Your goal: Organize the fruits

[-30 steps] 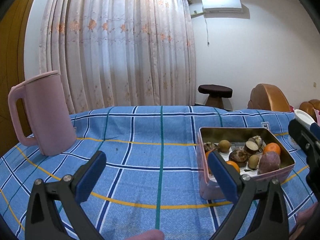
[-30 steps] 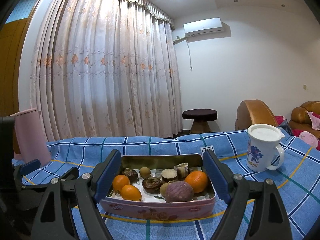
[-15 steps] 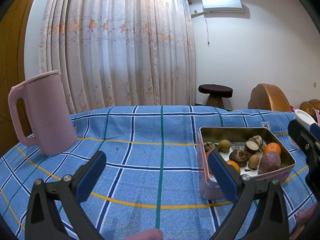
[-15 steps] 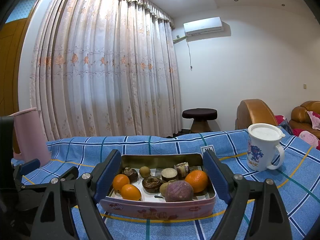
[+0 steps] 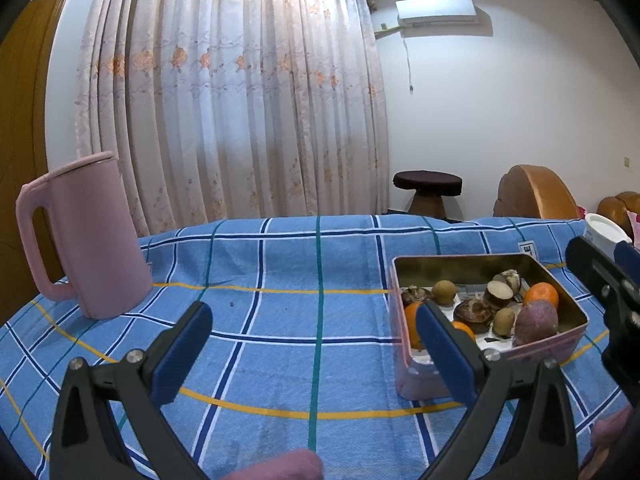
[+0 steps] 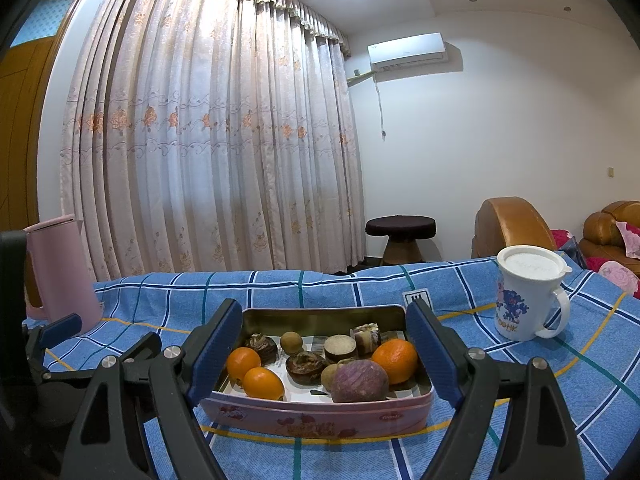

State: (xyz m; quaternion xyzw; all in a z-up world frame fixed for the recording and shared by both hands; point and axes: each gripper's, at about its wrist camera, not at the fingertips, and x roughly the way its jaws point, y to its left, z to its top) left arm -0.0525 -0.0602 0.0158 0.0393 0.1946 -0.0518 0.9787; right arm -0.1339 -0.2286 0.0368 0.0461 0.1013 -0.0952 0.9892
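So both grippers just hover wide open, holding nothing
Right gripper [image 6: 324,350] frames the pink tin [image 6: 320,416] of fruits on the blue checked cloth [image 5: 280,264]; left gripper [image 5: 312,348] sits beside it

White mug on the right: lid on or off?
On. A white lid covers the white mug across its whole rim in the right wrist view; it stands upright on the blue plaid tablecloth.

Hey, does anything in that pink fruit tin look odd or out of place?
Mostly the mix: the pink tin holds three oranges jumbled with a purple sweet potato and cut root pieces, unsorted. Nothing is spilled or tipped.
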